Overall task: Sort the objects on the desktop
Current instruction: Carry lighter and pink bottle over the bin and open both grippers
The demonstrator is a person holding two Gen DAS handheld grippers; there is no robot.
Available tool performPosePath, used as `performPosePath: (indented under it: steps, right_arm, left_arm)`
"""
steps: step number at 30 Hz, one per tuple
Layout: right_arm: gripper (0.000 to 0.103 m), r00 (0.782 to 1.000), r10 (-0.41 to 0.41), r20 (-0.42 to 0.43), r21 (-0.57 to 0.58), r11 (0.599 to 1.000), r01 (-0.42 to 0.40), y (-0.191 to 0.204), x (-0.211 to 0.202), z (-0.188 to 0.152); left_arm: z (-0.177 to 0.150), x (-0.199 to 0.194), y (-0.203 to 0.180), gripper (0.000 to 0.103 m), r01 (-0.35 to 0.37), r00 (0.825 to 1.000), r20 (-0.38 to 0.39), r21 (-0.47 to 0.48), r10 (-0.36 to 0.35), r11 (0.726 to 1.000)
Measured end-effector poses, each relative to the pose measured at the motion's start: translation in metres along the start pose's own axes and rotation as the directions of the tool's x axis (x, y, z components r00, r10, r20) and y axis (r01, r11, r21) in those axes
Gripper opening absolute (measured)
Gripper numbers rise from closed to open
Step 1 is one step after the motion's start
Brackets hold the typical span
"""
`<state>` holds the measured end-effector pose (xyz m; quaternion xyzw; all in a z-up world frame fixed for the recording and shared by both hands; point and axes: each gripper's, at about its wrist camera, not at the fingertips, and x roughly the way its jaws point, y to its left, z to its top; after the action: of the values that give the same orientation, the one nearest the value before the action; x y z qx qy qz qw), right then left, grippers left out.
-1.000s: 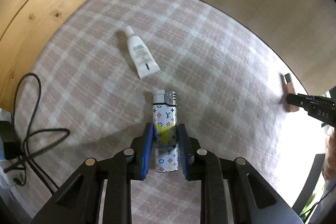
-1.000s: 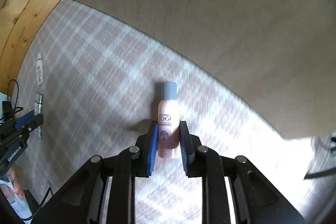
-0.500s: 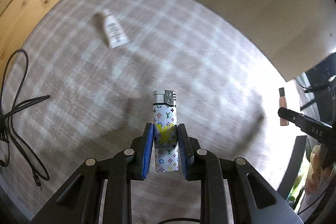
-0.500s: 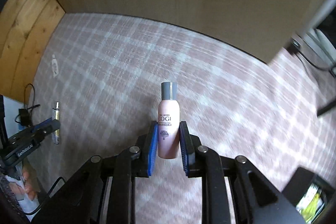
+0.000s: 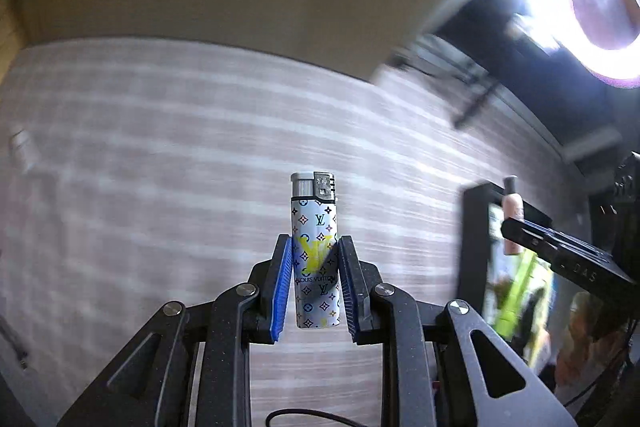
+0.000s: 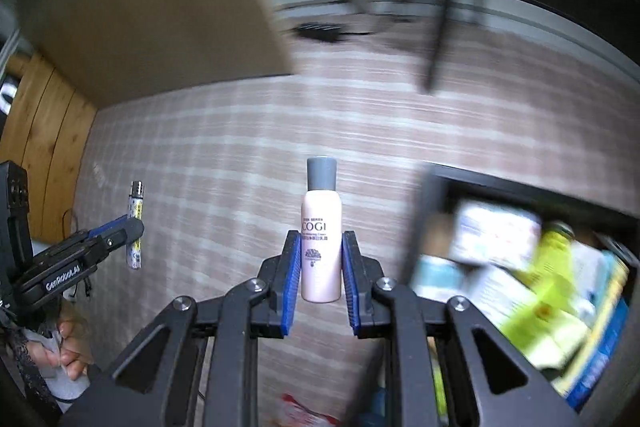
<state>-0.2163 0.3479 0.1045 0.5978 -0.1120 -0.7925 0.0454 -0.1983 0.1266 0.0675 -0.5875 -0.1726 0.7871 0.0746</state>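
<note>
My left gripper (image 5: 314, 287) is shut on a white patterned lighter (image 5: 314, 223) with a silver top and holds it above the checked tablecloth (image 5: 160, 167). My right gripper (image 6: 320, 281) is shut on a small pink bottle (image 6: 321, 247) with a grey cap, also lifted. The left gripper with the lighter (image 6: 135, 227) shows at the left of the right wrist view. The pink bottle (image 5: 511, 211) shows at the right of the left wrist view. A white tube (image 5: 20, 143) lies blurred at the far left on the cloth.
A black box (image 6: 436, 183) filled with packets and bottles stands at the right, also in the left wrist view (image 5: 474, 227). A beige wall panel (image 6: 152, 7) rises behind the table. A wooden wall (image 6: 44, 131) is at the left. A person's hand (image 6: 68, 351) shows at lower left.
Both grippers have risen and swung right with their objects. The white tube slid to the far left of the left view, and the black box has come into view at the right.
</note>
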Motion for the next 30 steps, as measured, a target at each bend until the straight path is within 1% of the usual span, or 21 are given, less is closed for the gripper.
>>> performPosePath:
  steps: [1, 2, 4, 5, 7, 8, 10, 12, 18, 22, 25, 26, 27, 28, 29, 30]
  right_arm:
    - [0.020, 1.000, -0.016, 0.012, 0.030, 0.999, 0.015, -0.017, -0.008, -0.004]
    - [0.020, 1.000, -0.025, 0.019, 0.052, 0.998, 0.024, -0.034, -0.016, -0.006]
    - [0.020, 0.998, -0.048, 0.034, 0.100, 0.994, 0.044, -0.071, -0.036, -0.013]
    - [0.020, 0.997, -0.060, 0.040, 0.123, 0.991, 0.055, -0.085, -0.042, -0.017]
    - [0.020, 0.996, -0.080, 0.045, 0.159, 0.985, 0.072, -0.114, -0.052, -0.019]
    - [0.020, 0.995, -0.091, 0.045, 0.172, 0.982, 0.082, -0.122, -0.056, -0.022]
    - [0.020, 0.992, -0.120, 0.046, 0.200, 0.974, 0.108, -0.140, -0.061, -0.027]
    - [0.020, 0.990, -0.137, 0.042, 0.220, 0.967, 0.124, -0.154, -0.067, -0.032]
    - [0.020, 0.985, -0.169, 0.041, 0.277, 0.949, 0.151, -0.187, -0.080, -0.045]
    - [0.020, 0.984, -0.172, 0.036, 0.291, 0.944, 0.155, -0.198, -0.077, -0.047]
    - [0.020, 0.984, -0.177, 0.034, 0.292, 0.943, 0.159, -0.201, -0.077, -0.048]
    - [0.020, 0.986, -0.163, 0.039, 0.292, 0.945, 0.145, -0.202, -0.078, -0.047]
    - [0.021, 0.989, -0.142, 0.042, 0.295, 0.947, 0.124, -0.202, -0.079, -0.047]
    - [0.029, 0.992, -0.122, 0.034, 0.308, 0.946, 0.106, -0.203, -0.079, -0.047]
    - [0.037, 0.992, -0.120, 0.037, 0.323, 0.941, 0.102, -0.204, -0.081, -0.048]
    - [0.039, 0.991, -0.127, 0.047, 0.325, 0.940, 0.105, -0.204, -0.082, -0.047]
  left_arm:
    - [0.001, 0.007, -0.019, 0.021, 0.015, 1.000, -0.010, 0.032, -0.014, 0.999]
    - [-0.002, -0.002, -0.035, 0.021, 0.027, 1.000, -0.014, 0.059, -0.026, 0.998]
    - [-0.009, 0.007, -0.066, 0.021, 0.057, 0.998, -0.028, 0.095, -0.055, 0.994]
    - [-0.012, 0.025, -0.096, 0.021, 0.076, 0.997, -0.040, 0.111, -0.071, 0.991]
    - [-0.014, 0.032, -0.125, 0.021, 0.106, 0.993, -0.066, 0.156, -0.097, 0.982]
    - [-0.012, 0.019, -0.127, 0.021, 0.113, 0.992, -0.076, 0.177, -0.100, 0.978]
    - [-0.012, 0.034, -0.154, 0.021, 0.131, 0.989, -0.095, 0.214, -0.113, 0.968]
    - [-0.019, 0.027, -0.168, 0.021, 0.142, 0.987, -0.110, 0.243, -0.118, 0.960]
    - [-0.023, 0.037, -0.206, 0.021, 0.158, 0.983, -0.133, 0.289, -0.124, 0.944]
    - [-0.026, 0.040, -0.225, 0.021, 0.162, 0.983, -0.133, 0.324, -0.125, 0.932]
    - [-0.026, 0.042, -0.236, 0.022, 0.188, 0.979, -0.141, 0.337, -0.148, 0.923]
    - [-0.027, 0.044, -0.240, 0.026, 0.207, 0.974, -0.159, 0.342, -0.160, 0.917]
    - [-0.026, 0.044, -0.241, 0.039, 0.209, 0.973, -0.166, 0.345, -0.160, 0.915]
    - [-0.027, 0.043, -0.242, 0.043, 0.199, 0.976, -0.153, 0.354, -0.153, 0.914]
    - [-0.027, 0.040, -0.240, 0.043, 0.184, 0.981, -0.131, 0.367, -0.145, 0.912]
    - [-0.028, 0.038, -0.241, 0.043, 0.167, 0.984, -0.119, 0.386, -0.130, 0.907]
